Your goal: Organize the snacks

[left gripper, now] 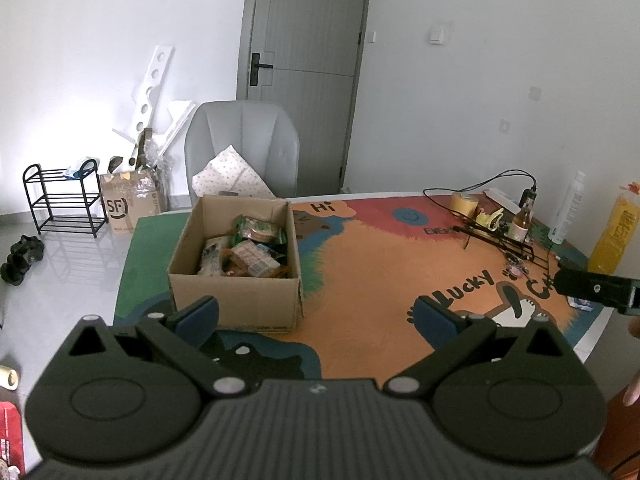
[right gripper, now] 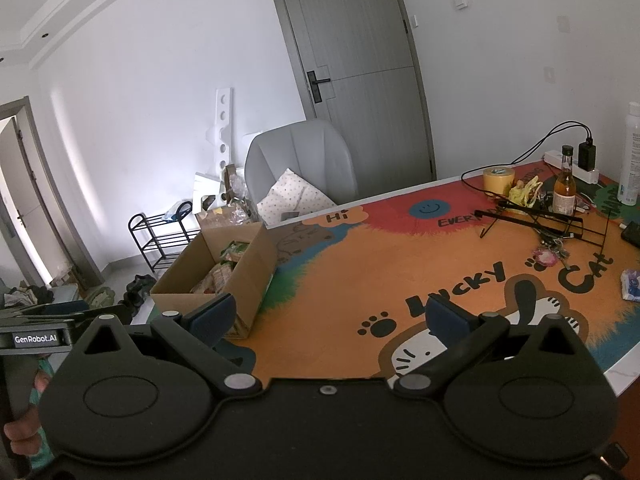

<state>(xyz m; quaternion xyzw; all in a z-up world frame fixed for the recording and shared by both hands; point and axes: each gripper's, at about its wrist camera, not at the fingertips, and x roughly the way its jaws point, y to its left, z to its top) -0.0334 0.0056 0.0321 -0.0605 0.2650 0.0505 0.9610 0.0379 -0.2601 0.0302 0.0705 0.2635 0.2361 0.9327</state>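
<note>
An open cardboard box [left gripper: 236,300] stands on the left part of the colourful table mat, with several snack packets [left gripper: 248,254] inside. It also shows in the right wrist view [right gripper: 248,280], at the table's left edge. My left gripper [left gripper: 316,316] is open and empty, held above the table's near edge just in front of the box. My right gripper [right gripper: 330,314] is open and empty, above the mat to the right of the box. The right gripper's body shows at the far right in the left wrist view [left gripper: 596,290].
A tape roll [right gripper: 498,179], a brown bottle [right gripper: 564,190], a black wire rack [right gripper: 540,220], a power strip and cables crowd the table's far right. A yellow bag [left gripper: 616,236] stands at its right edge. A grey chair [left gripper: 244,148] stands behind the box.
</note>
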